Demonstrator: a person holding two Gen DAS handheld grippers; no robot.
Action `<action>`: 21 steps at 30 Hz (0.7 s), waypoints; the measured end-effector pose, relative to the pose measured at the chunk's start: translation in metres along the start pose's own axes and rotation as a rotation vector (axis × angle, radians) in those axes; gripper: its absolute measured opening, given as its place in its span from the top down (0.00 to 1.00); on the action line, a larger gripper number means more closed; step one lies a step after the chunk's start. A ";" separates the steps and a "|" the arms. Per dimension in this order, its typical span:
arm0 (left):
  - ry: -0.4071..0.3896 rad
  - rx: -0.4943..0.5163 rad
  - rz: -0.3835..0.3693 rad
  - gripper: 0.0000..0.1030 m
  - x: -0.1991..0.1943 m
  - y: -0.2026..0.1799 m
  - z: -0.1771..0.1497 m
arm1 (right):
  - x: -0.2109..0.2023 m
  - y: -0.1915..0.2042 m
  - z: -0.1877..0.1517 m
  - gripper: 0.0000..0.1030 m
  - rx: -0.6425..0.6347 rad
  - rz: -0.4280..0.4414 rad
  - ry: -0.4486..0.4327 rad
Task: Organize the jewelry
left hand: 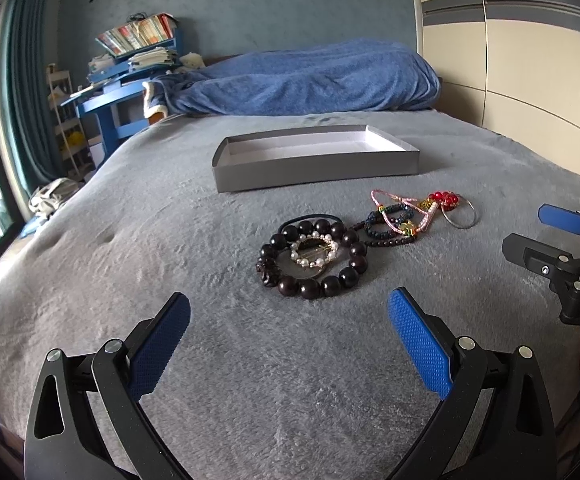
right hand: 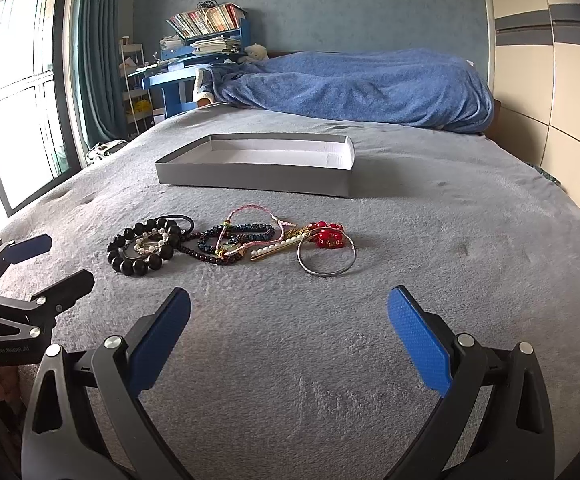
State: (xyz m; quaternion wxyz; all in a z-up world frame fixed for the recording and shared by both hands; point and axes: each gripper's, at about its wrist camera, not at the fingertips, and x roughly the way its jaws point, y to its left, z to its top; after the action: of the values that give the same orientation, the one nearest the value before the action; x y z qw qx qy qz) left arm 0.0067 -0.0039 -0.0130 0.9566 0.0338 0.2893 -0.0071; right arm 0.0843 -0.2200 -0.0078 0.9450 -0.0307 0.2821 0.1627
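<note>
Nothing looks sorted yet: the grey box (left hand: 314,168) at centre frame sits empty, while the jewelry pile (left hand: 354,240) lies tangled just below it on the bed (left hand: 129,248). The left gripper (left hand: 290,340) and right gripper (right hand: 290,340) both gape, holding nothing

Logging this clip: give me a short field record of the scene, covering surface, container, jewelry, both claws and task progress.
surface: grey blanket on a bed
container: grey box, open, shallow, nothing visible inside
jewelry: one cluster in front of the box, on the blanket; dark bead bracelet with a pearl piece lying inside its ring; silver bangle; red bead piece; cords and smaller beads tangled between them
left claw: open, holding nothing, short of the dark bead bracelet
right claw: open, holding nothing, short of the silver bangle
progress: no piece in the box
</note>
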 end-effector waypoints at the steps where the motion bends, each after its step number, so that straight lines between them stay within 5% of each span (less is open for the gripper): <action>1: 0.003 -0.001 0.000 0.04 0.000 0.000 0.002 | 0.000 -0.001 0.000 0.05 0.002 0.000 0.001; 21: 0.038 -0.022 0.008 0.04 0.002 0.006 0.009 | 0.004 0.001 -0.001 0.05 0.028 0.010 0.016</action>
State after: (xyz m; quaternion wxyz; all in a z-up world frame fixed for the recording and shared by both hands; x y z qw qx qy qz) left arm 0.0132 0.0017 -0.0059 0.9513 0.0247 0.3074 0.0007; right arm 0.0864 -0.2178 -0.0112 0.9421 -0.0174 0.2922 0.1633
